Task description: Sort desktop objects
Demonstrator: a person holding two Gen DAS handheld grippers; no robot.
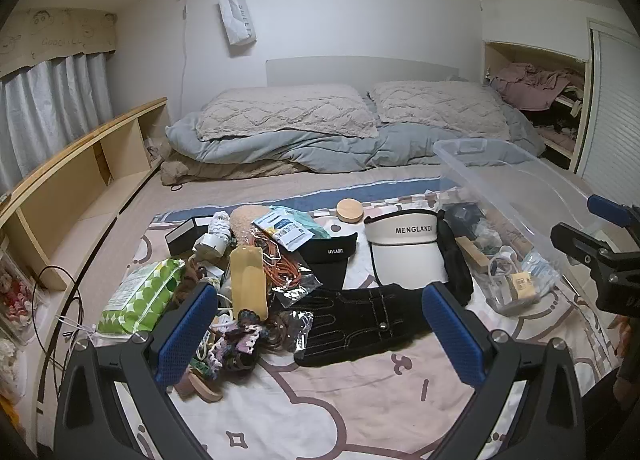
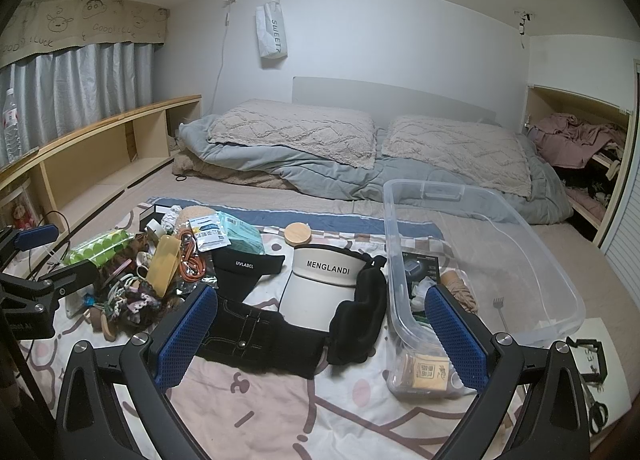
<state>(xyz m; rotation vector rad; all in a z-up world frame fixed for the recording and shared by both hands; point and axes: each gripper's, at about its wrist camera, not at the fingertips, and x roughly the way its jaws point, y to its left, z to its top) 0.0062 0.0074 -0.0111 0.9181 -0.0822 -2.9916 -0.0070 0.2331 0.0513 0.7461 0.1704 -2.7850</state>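
A heap of small items lies on a patterned sheet on the bed. A black glove [image 1: 360, 320] [image 2: 256, 332] lies flat in front of both grippers. Behind it sit a white visor [image 1: 404, 248] [image 2: 320, 280] and a black visor [image 1: 332, 256] [image 2: 244, 266]. A clear plastic bin [image 2: 480, 260] [image 1: 516, 216] stands at the right with a few things inside. My left gripper [image 1: 320, 332] hovers open above the glove and the pile, holding nothing. My right gripper [image 2: 320, 332] is open too, empty, spanning the glove's cuff and the bin's near corner.
At the left of the pile lie a green wipes pack [image 1: 140, 296], a yellow case [image 1: 250, 280], an orange cord [image 1: 280, 264] and a wooden lid [image 1: 350, 211]. Pillows and a blue duvet [image 2: 320, 164] fill the bed's head. A wooden shelf [image 2: 100, 152] runs along the left.
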